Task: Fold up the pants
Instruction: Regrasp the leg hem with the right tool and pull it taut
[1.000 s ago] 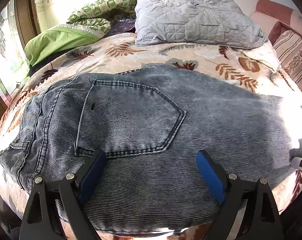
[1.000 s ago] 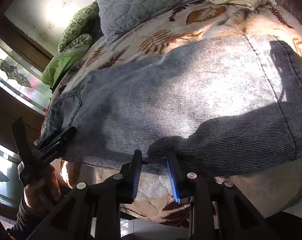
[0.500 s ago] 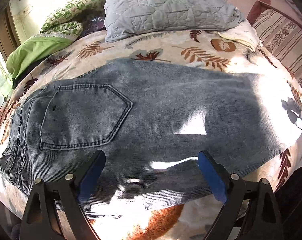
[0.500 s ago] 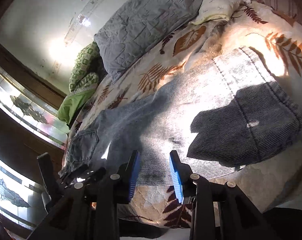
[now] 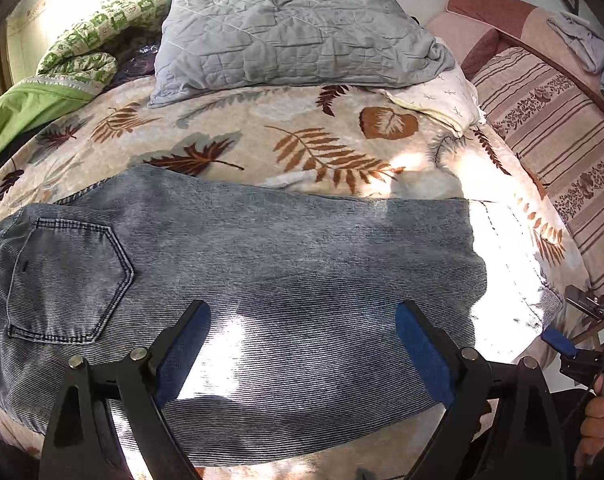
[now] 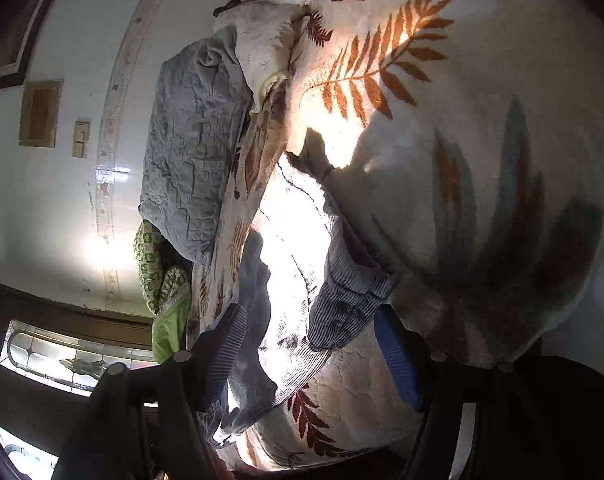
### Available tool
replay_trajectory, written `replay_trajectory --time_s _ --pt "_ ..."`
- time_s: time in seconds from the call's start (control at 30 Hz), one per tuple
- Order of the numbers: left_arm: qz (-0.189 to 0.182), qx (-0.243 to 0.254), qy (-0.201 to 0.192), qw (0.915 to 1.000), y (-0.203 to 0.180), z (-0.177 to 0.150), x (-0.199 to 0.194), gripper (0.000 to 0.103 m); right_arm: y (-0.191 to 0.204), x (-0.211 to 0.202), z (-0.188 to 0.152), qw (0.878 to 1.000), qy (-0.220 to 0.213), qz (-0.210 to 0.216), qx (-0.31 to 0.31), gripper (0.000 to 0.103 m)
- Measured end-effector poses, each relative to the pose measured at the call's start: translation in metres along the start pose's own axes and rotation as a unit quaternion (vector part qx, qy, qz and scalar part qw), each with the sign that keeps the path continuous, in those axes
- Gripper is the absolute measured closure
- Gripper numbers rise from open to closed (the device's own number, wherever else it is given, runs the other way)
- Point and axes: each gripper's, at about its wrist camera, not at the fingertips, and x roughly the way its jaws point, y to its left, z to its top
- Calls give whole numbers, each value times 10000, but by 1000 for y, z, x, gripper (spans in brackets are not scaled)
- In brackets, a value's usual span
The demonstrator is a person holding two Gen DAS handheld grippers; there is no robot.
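Blue-grey jeans (image 5: 286, 264) lie flat across the bed, back pocket (image 5: 66, 284) at the left and leg hems at the right in bright sun. My left gripper (image 5: 302, 348) hovers open over the near edge of the legs, with nothing between its blue pads. At the far right of the left wrist view a hand holds my right gripper, and one of its blue fingers (image 5: 558, 342) shows beside the hems. In the rolled right wrist view, my right gripper (image 6: 310, 356) has its jaws opening, and the jeans' hem end (image 6: 342, 296) lies just beyond the pads, untouched.
A leaf-print bedspread (image 5: 342, 148) covers the bed. A grey quilted pillow (image 5: 294, 36), a white pillow (image 5: 442, 100) and a green blanket (image 5: 30, 108) lie at the far side. A striped cushion (image 5: 554, 132) flanks the right. A glazed window (image 6: 62, 356) stands beyond the bed's left end.
My left gripper has shifted right along the jeans, so the pocket now sits further left. My right gripper has rolled, moved to the hem end, and spread its jaws wider.
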Motion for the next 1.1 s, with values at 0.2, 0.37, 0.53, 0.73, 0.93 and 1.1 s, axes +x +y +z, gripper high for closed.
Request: replay_trajectory --time_s 0.2,0.37,0.53,0.73,0.93,1.1 --pt "4 -15 88 10000 3 -5 4 9 -11 9 11 9988 0 -175 466 33" --pt "82 -58 151 9998 10 -6 9 9 4 14 18 9990 62 -438 -33 79" --pt "131 -54 392 9991 14 -7 21 9 48 0 5 9852 -392 -1159 -1203 83" --pt "-4 70 233 9997 -1 3 12 9 9 14 21 9952 131 -937 -248 67" --pt "373 565 680 9954 -28 6 40 9 -3 8 24 9991 105 -386 130 46" --pt "199 480 742 9959 -27 11 39 8 11 11 25 9961 77 -814 -317 71"
